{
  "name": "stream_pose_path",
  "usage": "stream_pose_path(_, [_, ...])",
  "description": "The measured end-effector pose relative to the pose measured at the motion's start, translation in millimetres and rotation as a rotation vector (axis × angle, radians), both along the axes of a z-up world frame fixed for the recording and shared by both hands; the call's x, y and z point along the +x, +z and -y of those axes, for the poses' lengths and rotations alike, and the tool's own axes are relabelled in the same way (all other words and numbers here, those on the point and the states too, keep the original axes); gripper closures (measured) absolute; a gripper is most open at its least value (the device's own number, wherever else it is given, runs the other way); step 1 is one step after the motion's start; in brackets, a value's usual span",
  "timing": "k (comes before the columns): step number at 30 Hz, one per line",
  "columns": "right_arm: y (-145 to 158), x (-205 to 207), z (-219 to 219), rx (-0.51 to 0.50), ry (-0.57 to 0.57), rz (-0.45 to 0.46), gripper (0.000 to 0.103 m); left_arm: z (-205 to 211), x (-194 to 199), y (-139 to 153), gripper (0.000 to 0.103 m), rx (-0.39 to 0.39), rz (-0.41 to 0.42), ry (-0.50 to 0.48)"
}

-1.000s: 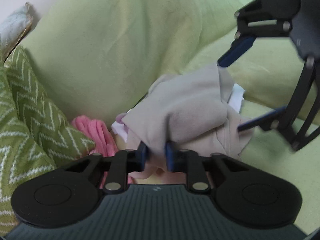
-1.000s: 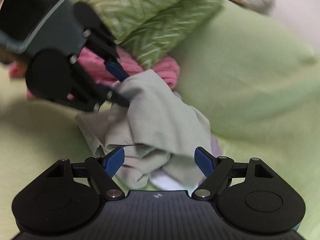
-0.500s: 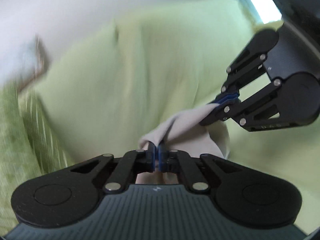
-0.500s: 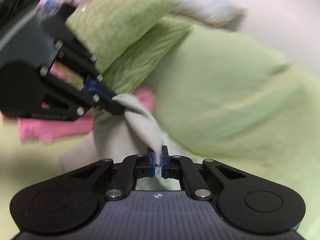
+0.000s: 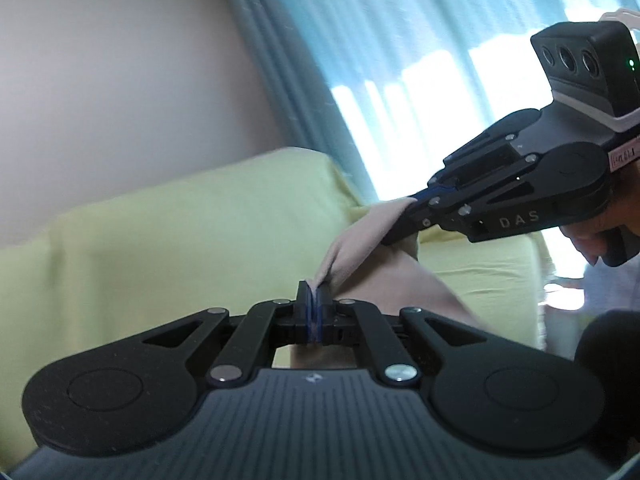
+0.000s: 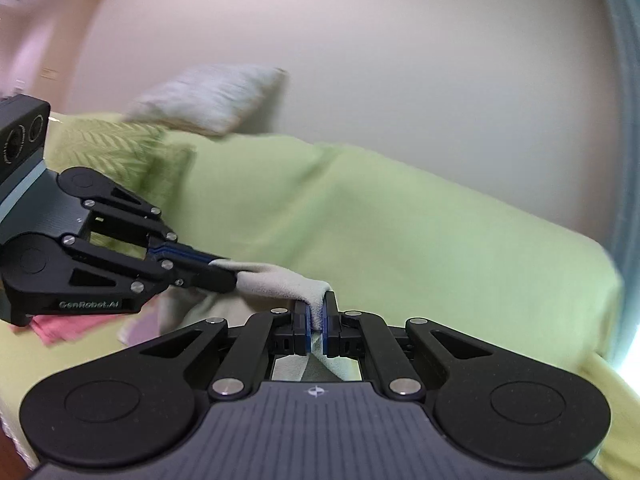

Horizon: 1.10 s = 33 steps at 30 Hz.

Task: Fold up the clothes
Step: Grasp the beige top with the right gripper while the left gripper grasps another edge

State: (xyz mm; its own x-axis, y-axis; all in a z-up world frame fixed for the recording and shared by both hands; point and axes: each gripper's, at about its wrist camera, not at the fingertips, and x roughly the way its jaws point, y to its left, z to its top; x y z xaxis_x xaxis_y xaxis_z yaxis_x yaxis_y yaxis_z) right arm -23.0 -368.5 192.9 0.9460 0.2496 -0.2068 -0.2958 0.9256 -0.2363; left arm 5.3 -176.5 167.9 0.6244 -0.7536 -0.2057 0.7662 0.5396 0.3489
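Both grippers are clamped on the same piece of clothing, a beige garment strung between them in the air above the sofa. The left gripper has its jaws pinched tight on a fold of the cloth, and the right gripper bites another bunched edge the same way, with fabric spilling down behind its fingers. From the left wrist view the right gripper comes in from the right side, a hand wrapped round its grip, and the rest of the garment drapes down below the stretched top edge. Behind it hangs a pale blue curtain with bright daylight coming through. From the right wrist view, a green zigzag cushion leans at the sofa's far end with a pale cushion above it. Down on the seat, partly hidden behind the left gripper, lie a pink cloth and something lilac, blurred. Nothing stands between the two grippers but the taut cloth.
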Motion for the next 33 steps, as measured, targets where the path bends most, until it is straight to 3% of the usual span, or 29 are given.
stream_pose_path(2, [-10.6,8.3,24.2,0.007,-0.086,-0.039,0.099,29.0,22.0,-15.5,0.091,0.006,-0.065,-0.025])
stream_pose_path(4, [-32.3,27.0,53.9,0.031,-0.170,-0.092,0.099,55.9,41.4,-33.2,0.077,0.021,-0.108,-0.026])
stream_pose_path(8, [-80.2,70.6,117.0,0.067,-0.348,-0.195,0.099,88.0,78.0,-69.1,0.074,0.063,-0.193,-0.049])
stream_pose_path(12, [-121.1,109.7,178.9,0.093,-0.510,-0.288,0.099,108.0,99.6,-110.8,0.069,0.175,-0.249,-0.065])
stream_pose_path(14, [-139.2,115.4,199.1,0.096,-0.585,-0.320,0.096,107.2,112.4,-133.9,0.063,0.210,-0.295,-0.049])
stream_pose_path(16, [-155.5,109.1,213.9,0.114,-0.643,-0.335,0.080,105.8,127.2,-152.4,0.053,0.231,-0.362,-0.034])
stream_pose_path(18, [-165.7,93.9,214.9,0.134,-0.623,-0.344,0.069,103.5,139.2,-168.7,0.051,0.239,-0.448,-0.023])
stream_pose_path(22, [-171.8,51.5,206.5,0.231,-0.537,-0.371,0.060,102.0,156.0,-187.5,0.051,0.206,-0.607,-0.047])
stream_pose_path(26, [-177.1,8.0,193.9,0.383,-0.439,-0.454,0.047,108.3,146.1,-194.0,0.037,0.200,-0.708,-0.115])
stream_pose_path(28, [-185.1,-10.9,188.1,0.453,-0.402,-0.506,0.038,115.0,140.1,-197.5,0.041,0.235,-0.668,-0.115])
stream_pose_path(29, [-190.4,-21.9,182.6,0.490,-0.385,-0.536,0.037,118.4,137.5,-198.8,0.062,0.254,-0.639,-0.112])
stream_pose_path(30, [-198.9,-26.8,180.9,0.524,-0.360,-0.566,0.037,117.2,131.6,-195.5,0.090,0.258,-0.621,-0.108])
stream_pose_path(31, [-204.8,-31.2,176.3,0.548,-0.334,-0.584,0.037,114.9,125.1,-191.2,0.100,0.260,-0.606,-0.103])
stream_pose_path(33, [-213.7,-36.6,163.9,0.574,-0.288,-0.611,0.037,108.5,121.8,-179.3,0.101,0.241,-0.577,-0.098])
